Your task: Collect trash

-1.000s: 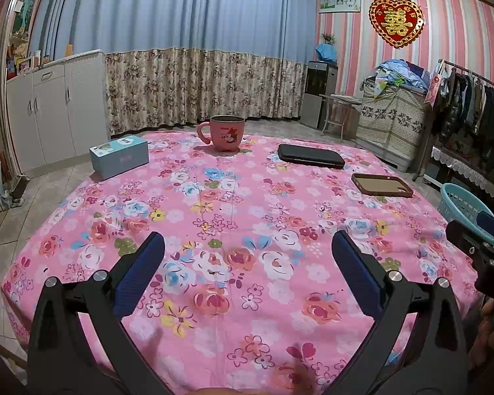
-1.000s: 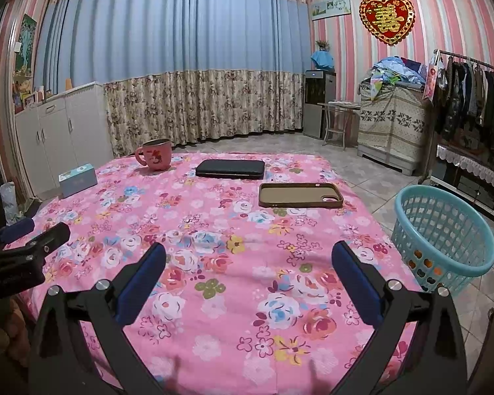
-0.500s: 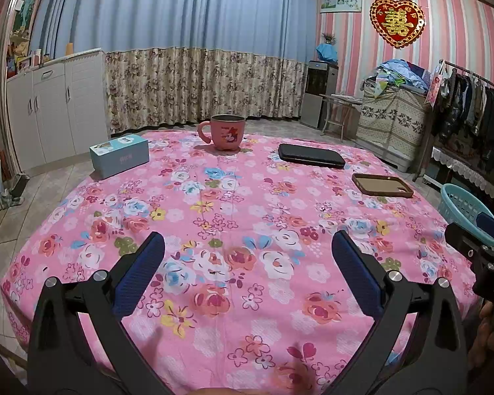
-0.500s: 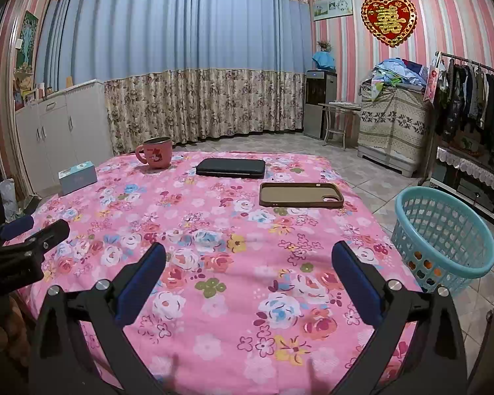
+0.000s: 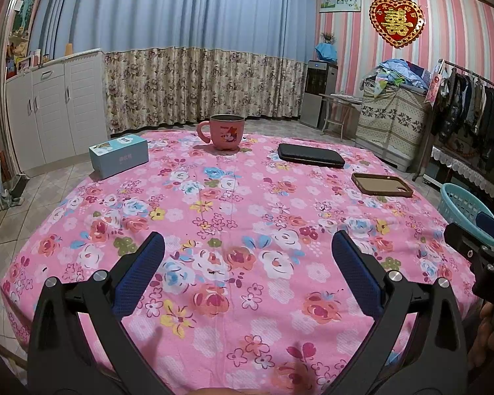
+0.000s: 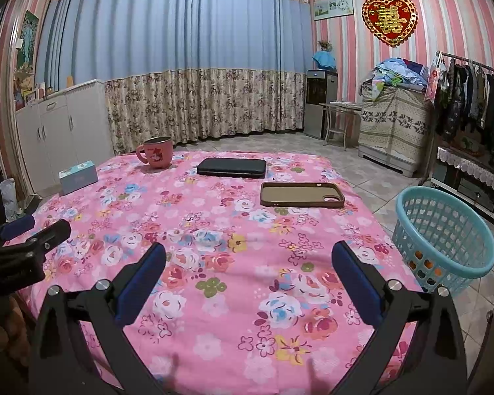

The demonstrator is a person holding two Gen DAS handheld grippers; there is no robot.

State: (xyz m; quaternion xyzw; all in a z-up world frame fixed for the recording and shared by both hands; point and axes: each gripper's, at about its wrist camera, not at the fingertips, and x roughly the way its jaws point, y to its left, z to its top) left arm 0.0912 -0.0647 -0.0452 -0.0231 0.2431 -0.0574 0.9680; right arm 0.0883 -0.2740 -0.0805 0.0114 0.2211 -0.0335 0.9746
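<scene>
A teal plastic basket [image 6: 444, 230] stands on the floor right of the table; small orange bits lie in its bottom. It also shows in the left wrist view [image 5: 461, 204]. My left gripper [image 5: 247, 256] is open and empty, held above the near part of the pink floral tablecloth [image 5: 233, 217]. My right gripper [image 6: 248, 263] is open and empty above the same cloth [image 6: 220, 230], to the right of the left one. I see no loose trash on the table.
On the table stand a pink mug [image 5: 225, 131], a light blue box [image 5: 118, 154], a black flat case [image 5: 309, 154] and a brown phone case [image 5: 382, 185]. White cabinets [image 5: 49, 115] stand left, a clothes rack [image 6: 471, 98] right.
Both grippers stay open and nearly still. The views shift very slightly; nothing on the table has moved.
</scene>
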